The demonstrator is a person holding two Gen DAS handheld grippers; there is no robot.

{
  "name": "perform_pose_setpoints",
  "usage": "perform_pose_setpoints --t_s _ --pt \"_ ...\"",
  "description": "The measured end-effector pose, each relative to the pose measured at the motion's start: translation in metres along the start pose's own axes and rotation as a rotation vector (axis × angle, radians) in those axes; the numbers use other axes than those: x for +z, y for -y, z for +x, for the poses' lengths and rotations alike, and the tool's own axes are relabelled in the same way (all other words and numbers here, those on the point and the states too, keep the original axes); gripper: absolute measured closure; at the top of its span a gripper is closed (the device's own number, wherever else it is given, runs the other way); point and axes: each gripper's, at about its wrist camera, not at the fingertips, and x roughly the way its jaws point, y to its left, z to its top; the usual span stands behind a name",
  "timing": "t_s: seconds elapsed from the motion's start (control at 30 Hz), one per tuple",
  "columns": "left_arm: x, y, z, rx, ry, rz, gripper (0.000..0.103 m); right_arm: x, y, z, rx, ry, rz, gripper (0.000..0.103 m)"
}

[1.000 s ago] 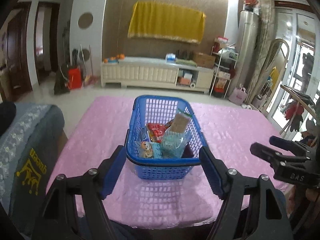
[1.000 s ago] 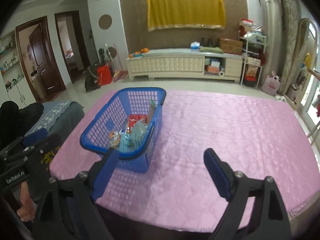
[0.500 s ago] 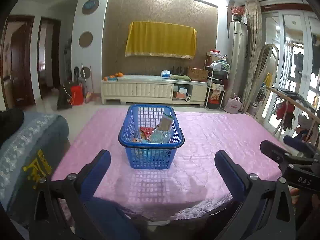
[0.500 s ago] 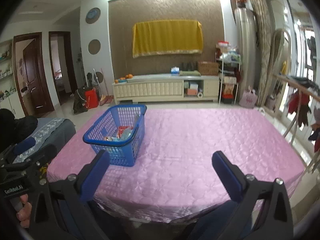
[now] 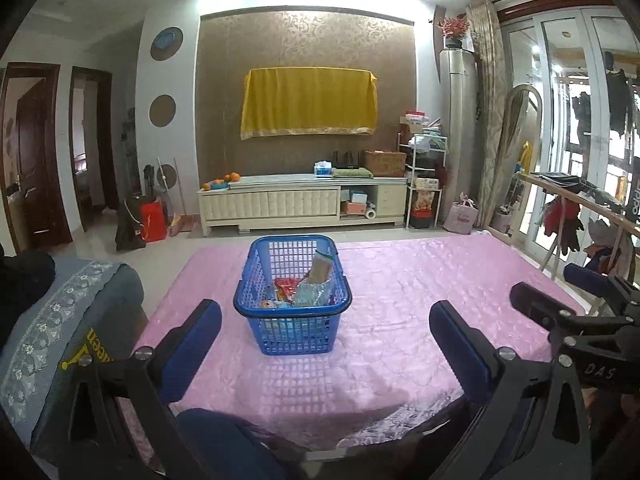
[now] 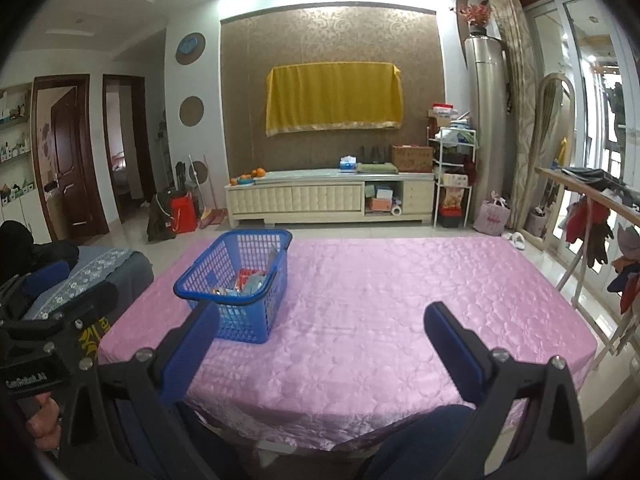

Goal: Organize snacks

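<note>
Left gripper [image 5: 326, 316]: jaws spread to full width, nothing between the pads. They have just been opening. Right gripper [image 6: 322, 320]: jaws likewise spread wide and empty, also just opened the last of the way. Both tools sit at the near edge of the table, pointing slightly downward across it, well apart from any object.

Ahead of the left gripper stands the blue plastic basket [image 5: 298, 340], upright on the pink quilted tablecloth [image 5: 420, 292]. In the right wrist view the basket [image 6: 244, 320] lies to the left of the jaws, near the table's left edge.

Basket contents: several snack packets [image 5: 310, 290], including a tall packet leaning against the right wall, a red packet and pale blue wrappers. Exact count cannot be determined.

Status: no snack remains visible on the tablecloth in either view; all visible packets are inside the basket. The gathering step therefore appears complete. Remaining work, if any, is judged to be minor: tidying the leaning packet or none at all.
</note>
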Motion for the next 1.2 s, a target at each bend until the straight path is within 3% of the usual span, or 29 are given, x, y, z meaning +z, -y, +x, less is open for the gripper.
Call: perform_pose_setpoints --t_s 0.23,1.2 --pt "-0.002 0.001 0.006 -0.007 -0.006 0.003 0.0 0.0 -0.007 0.0 0.039 -0.003 -0.011 0.0" --pt "-0.006 -0.006 0.004 -0.007 -0.032 -0.006 0.0 0.003 -0.01 0.002 0.04 -0.035 -0.017 0.0"
